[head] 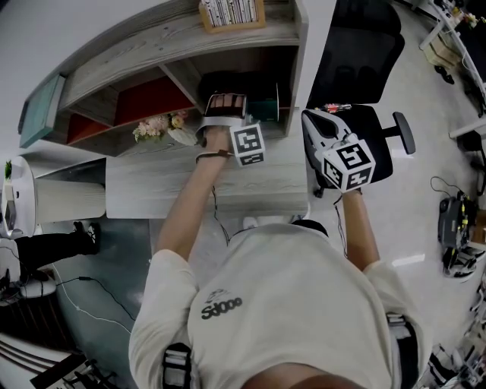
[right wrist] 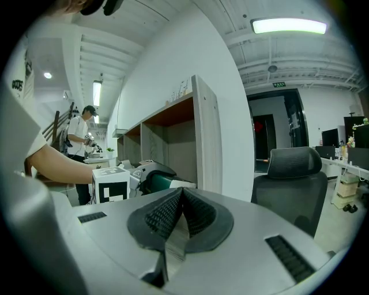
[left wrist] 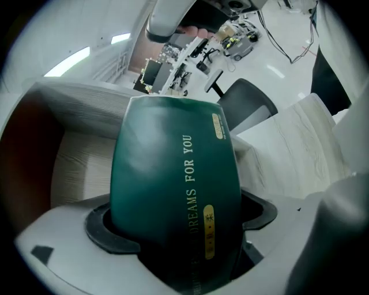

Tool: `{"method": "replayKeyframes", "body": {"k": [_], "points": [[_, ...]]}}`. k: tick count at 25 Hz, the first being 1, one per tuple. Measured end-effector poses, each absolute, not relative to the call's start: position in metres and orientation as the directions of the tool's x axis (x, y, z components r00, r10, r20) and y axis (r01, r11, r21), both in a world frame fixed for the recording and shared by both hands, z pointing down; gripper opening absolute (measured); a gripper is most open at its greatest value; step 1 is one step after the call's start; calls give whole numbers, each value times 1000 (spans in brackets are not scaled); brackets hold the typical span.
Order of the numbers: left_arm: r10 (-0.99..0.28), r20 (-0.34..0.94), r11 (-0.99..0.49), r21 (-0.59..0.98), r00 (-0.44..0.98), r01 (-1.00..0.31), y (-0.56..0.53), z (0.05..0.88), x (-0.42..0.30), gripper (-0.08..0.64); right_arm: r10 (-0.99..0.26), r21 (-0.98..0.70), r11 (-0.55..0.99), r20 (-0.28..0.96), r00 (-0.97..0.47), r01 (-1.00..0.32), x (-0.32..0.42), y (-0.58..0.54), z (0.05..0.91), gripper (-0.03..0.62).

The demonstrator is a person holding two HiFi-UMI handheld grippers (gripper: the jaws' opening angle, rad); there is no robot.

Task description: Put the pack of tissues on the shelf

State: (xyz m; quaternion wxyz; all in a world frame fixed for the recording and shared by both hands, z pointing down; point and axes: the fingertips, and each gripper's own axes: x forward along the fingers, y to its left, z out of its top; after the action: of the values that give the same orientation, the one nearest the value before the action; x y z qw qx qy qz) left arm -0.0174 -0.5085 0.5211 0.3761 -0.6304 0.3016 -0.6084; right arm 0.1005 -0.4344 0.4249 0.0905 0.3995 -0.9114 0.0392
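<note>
The pack of tissues (left wrist: 173,190) is dark green with gold print, and it fills the left gripper view. My left gripper (left wrist: 179,224) is shut on it, with one dark pad (left wrist: 106,230) against each side. In the head view the left gripper (head: 241,112) reaches into the lower right compartment of the grey wooden shelf (head: 175,53), and the pack (head: 266,112) shows green there. The pack's far end is inside that compartment, just above the shelf's board. My right gripper (head: 315,121) is shut with nothing in it, off the desk's right edge; its ribbed pads (right wrist: 179,216) meet.
The shelf stands on a pale wooden desk (head: 167,182). A bunch of flowers (head: 156,125) lies left of my left gripper. A box of books (head: 231,14) sits on top of the shelf. A black office chair (head: 364,53) stands to the right. A person (right wrist: 78,138) stands far off.
</note>
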Motion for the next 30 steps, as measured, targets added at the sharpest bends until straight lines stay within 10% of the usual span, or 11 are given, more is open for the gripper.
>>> {"method": "replayKeyframes", "body": {"k": [30], "points": [[-865,481,-486,-874,144,-3,-526,531,-3,581,-746,22,651,204,-634,-759,110,-428,419,6]]}}
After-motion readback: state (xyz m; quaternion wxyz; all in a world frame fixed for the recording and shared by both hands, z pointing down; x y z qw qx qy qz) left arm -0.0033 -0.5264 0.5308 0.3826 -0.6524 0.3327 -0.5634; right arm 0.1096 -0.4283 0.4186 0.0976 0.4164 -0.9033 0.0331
